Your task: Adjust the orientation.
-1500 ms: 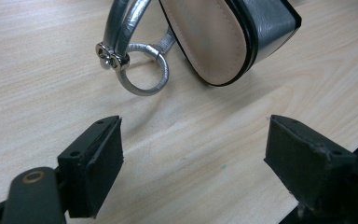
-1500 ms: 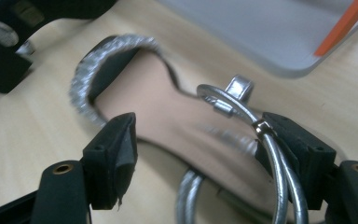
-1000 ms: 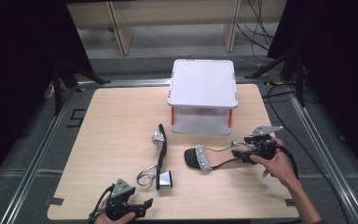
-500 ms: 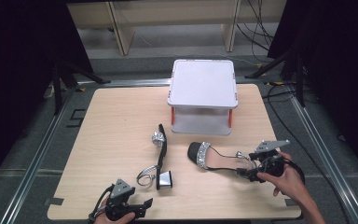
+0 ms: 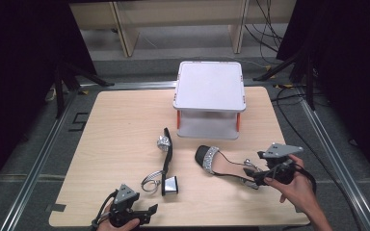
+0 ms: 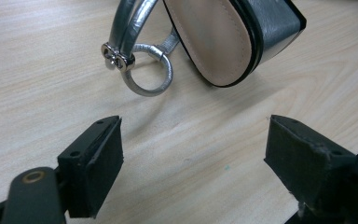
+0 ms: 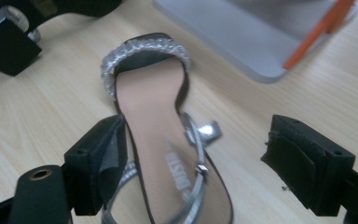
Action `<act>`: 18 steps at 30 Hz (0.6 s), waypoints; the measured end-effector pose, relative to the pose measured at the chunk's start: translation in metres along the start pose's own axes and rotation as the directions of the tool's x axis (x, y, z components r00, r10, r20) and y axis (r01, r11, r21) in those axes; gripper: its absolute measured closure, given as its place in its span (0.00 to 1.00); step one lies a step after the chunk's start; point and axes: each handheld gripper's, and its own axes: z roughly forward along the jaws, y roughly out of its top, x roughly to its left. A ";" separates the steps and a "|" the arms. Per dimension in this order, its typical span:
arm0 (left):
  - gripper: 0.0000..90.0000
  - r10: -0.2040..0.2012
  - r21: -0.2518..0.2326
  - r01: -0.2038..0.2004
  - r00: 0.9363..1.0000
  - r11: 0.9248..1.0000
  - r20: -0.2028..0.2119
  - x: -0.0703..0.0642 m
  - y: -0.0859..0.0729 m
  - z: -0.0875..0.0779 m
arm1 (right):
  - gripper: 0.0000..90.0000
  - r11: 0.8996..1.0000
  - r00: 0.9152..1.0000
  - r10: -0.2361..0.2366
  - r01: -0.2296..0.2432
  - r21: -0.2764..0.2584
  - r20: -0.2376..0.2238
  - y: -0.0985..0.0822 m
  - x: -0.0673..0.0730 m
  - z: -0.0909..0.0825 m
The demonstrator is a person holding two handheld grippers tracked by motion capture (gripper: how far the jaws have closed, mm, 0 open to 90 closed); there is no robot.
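Right tongs [image 5: 262, 177] open, jaws spread to either side of the heel end of a black sandal [image 5: 221, 164] with a glittery toe strap; the sandal lies sole-down on the table [image 5: 120, 125], toe toward the white two-tier stand [image 5: 209, 86], and the left jaw sits just beside its edge, contact not clear. Left tongs [image 5: 147, 211] open at the near table edge, holding nothing. The second sandal [image 5: 167, 161], silver block heel and ring strap, lies on its side just beyond them.
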 end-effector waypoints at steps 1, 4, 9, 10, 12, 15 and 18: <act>0.20 0.001 0.000 -0.001 1.000 1.000 0.002 0.000 0.000 0.000 | 0.23 1.000 1.000 -0.014 0.014 0.007 -0.003 0.003 0.002 0.003; 0.20 0.004 -0.002 -0.004 1.000 1.000 0.001 -0.001 0.000 -0.001 | 0.25 0.997 0.998 -0.070 0.070 0.022 -0.011 0.015 0.005 0.015; 0.20 0.008 0.008 -0.008 1.000 1.000 -0.011 0.001 0.000 0.000 | 0.28 0.991 0.993 -0.111 0.115 0.070 -0.050 0.029 0.003 0.039; 0.20 0.009 0.009 -0.009 1.000 1.000 -0.010 0.001 0.000 0.000 | 0.28 0.990 0.992 -0.108 0.112 0.080 -0.058 0.031 0.002 0.042; 0.20 0.008 0.007 -0.008 1.000 1.000 0.005 0.001 0.000 0.000 | 0.29 0.989 0.992 -0.106 0.113 0.097 -0.072 0.033 0.000 0.049; 0.20 -0.009 0.004 0.009 1.000 1.000 0.007 -0.001 0.001 0.000 | 0.32 0.984 0.990 -0.115 0.125 0.129 -0.087 0.029 -0.002 0.058; 0.20 -0.008 0.003 0.008 1.000 1.000 0.010 -0.001 0.001 0.001 | 0.33 0.980 0.986 -0.127 0.142 0.141 -0.109 0.025 -0.003 0.061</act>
